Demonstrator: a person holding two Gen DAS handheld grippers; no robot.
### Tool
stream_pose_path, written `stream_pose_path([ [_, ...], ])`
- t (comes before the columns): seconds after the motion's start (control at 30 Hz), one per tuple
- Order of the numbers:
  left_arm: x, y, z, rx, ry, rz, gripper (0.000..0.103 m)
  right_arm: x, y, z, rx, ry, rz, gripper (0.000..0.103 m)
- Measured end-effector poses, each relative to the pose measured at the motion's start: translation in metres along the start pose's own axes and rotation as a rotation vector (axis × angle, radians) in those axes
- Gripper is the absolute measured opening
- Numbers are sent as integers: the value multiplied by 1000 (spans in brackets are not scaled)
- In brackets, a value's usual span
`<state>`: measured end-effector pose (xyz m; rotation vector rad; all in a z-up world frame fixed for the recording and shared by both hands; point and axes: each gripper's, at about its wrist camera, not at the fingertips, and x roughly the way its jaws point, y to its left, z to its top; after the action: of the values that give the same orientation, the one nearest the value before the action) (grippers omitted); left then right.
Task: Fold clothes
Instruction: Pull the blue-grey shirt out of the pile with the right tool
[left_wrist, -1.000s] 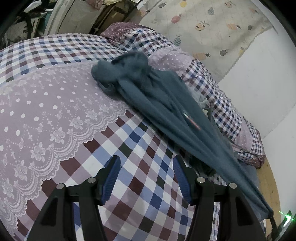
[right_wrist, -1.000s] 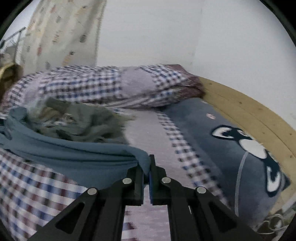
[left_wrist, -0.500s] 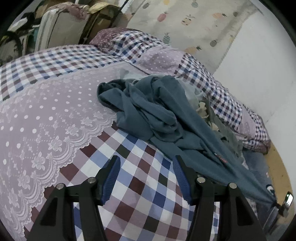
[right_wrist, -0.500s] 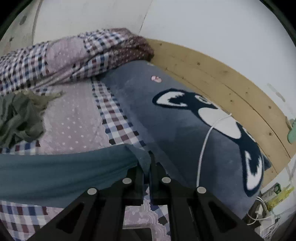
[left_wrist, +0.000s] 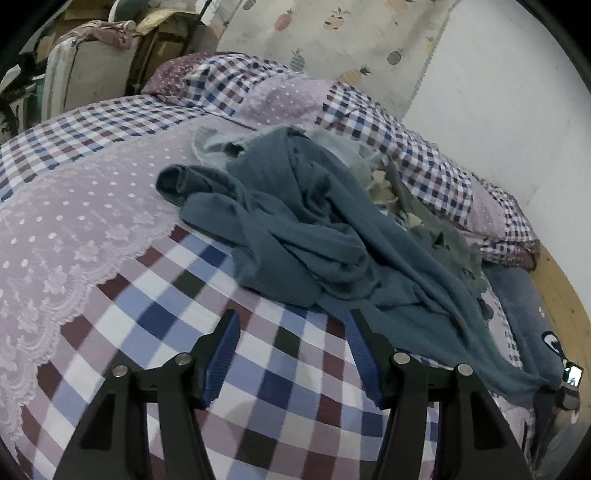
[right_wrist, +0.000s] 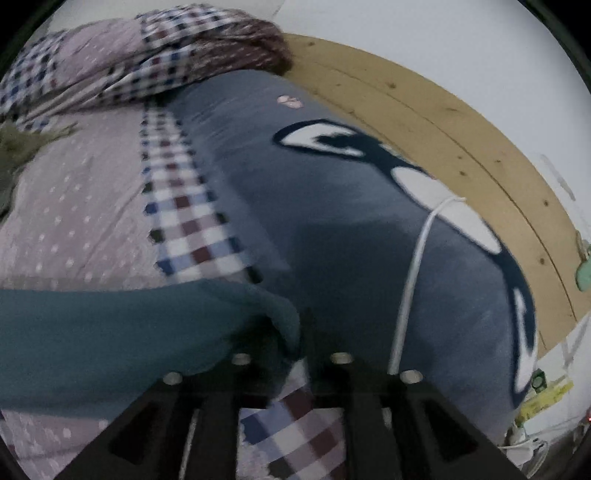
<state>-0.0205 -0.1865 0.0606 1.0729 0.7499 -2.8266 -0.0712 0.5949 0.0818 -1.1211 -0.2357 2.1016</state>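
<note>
Lying crumpled on the checked quilt (left_wrist: 155, 325), one teal garment (left_wrist: 295, 236) is seen slacker and more bunched than a second ago, one end stretched toward the bed's far edge. That end is clamped in the right gripper (right_wrist: 301, 332), its fingers together on the cloth, nearer the white cable (right_wrist: 410, 280) than before. The left gripper (left_wrist: 291, 354) is held apart over the quilt, just short of the garment; no writing can be read.

Left view: looks ahead over my bed (left_wrist: 122, 258), low and near.
Right view: faces my grey blanket (right_wrist: 332, 236), close.
Shared: teal garment (left_wrist: 295, 221).

Matt teal knit garment (left_wrist: 306, 236); checked cotton quilt (left_wrist: 155, 295); bare wood bedframe (right_wrist: 443, 122)
</note>
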Motion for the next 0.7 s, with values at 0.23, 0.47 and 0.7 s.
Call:
stream_pose_path([
  [0.23, 1, 2, -2, -55, 39, -24, 62, -20, 35, -45, -98, 57, 63, 51],
  [0.47, -7, 4, -2, -83, 41, -57, 62, -89, 41, -95, -13, 41, 256, 57],
  [0.7, -15, 2, -1, -94, 31, -72, 62, -172, 109, -121, 155, 2, 700, 61],
])
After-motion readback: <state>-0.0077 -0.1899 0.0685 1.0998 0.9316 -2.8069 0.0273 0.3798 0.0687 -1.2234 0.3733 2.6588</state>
